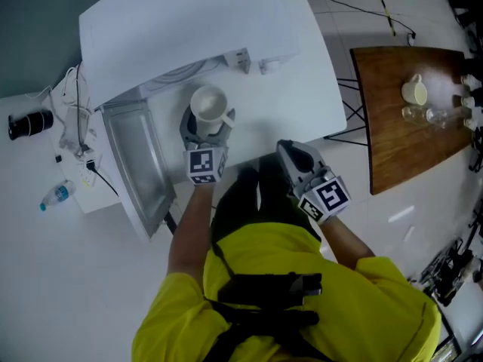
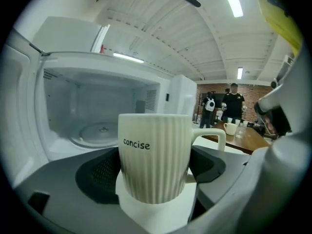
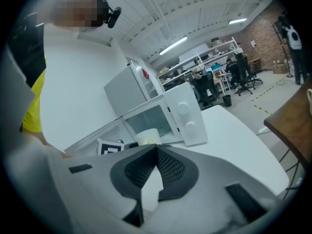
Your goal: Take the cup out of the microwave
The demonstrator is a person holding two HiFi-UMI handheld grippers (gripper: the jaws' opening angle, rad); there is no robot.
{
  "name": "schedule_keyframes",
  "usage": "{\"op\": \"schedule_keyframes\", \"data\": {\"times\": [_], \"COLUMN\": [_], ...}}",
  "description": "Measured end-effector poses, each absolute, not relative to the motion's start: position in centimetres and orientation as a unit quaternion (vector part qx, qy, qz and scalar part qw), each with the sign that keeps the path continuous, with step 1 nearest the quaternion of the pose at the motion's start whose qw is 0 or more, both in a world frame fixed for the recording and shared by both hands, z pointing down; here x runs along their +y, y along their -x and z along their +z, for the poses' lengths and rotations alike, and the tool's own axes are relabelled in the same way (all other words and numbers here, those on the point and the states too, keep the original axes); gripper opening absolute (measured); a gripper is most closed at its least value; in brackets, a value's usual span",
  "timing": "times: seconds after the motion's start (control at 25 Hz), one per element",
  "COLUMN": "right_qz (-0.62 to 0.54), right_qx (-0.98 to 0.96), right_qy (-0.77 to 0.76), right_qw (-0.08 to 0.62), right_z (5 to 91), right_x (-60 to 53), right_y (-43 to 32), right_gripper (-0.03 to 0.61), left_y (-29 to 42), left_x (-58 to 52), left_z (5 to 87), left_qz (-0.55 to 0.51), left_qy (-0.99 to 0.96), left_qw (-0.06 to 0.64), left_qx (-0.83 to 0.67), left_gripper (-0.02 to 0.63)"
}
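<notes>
A cream ribbed cup [image 1: 209, 105] printed "concise" sits upright between the jaws of my left gripper [image 1: 205, 129], which is shut on it just in front of the white microwave [image 1: 204, 29]. The microwave door [image 1: 139, 164] hangs open to the left. In the left gripper view the cup [image 2: 155, 155] fills the middle, handle to the right, with the open cavity and its glass turntable [image 2: 97, 130] behind it. My right gripper [image 1: 290, 151] is held low at the right, shut with nothing in it. In its own view the right gripper [image 3: 157, 152] points toward the microwave [image 3: 183, 113].
The microwave stands on a white table [image 1: 302, 89]. A water bottle [image 1: 56, 195], a black object [image 1: 30, 124] and cables lie at the left. A wooden table [image 1: 407, 142] at the right carries another cup [image 1: 413, 90] and glasses. People [image 2: 234, 101] stand far back.
</notes>
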State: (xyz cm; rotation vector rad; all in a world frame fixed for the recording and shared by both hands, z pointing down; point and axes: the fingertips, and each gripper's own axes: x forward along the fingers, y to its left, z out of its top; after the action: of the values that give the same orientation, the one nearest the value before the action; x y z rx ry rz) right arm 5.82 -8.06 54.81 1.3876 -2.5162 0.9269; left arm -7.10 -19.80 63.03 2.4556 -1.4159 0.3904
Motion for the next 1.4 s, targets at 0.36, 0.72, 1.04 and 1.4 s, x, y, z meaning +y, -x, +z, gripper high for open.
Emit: {"op": "schedule_keyframes", "data": {"times": [0.36, 0.72, 1.04, 1.4], "right_qz": [0.308, 0.319, 0.321, 0.279], "right_qx": [-0.778, -0.735, -0.743, -0.764], "right_qy": [-0.544, -0.596, -0.585, -0.578], "right_qw": [0.063, 0.056, 0.050, 0.065], "right_z": [56.3, 56.8, 56.4, 52.3], "right_x": [-5.4, -3.1, -3.3, -5.8], "right_y": [-14.0, -18.8, -17.5, -14.6], "right_gripper": [0.005, 0.005, 0.005, 0.005], "left_y": [-9.9, -17.3, -16.9, -3.5], "left_x": [-17.8, -19.0, -18.6, -13.0], "left_z": [67.5, 69.0, 69.9, 62.8], "left_qz": [0.152, 0.154, 0.184, 0.170], "left_qy": [-0.909, -0.922, -0.921, -0.894], "left_qw": [0.144, 0.125, 0.104, 0.182], "left_qx": [-0.360, -0.334, -0.328, -0.374], "left_gripper": [0.427, 0.428, 0.434, 0.320]}}
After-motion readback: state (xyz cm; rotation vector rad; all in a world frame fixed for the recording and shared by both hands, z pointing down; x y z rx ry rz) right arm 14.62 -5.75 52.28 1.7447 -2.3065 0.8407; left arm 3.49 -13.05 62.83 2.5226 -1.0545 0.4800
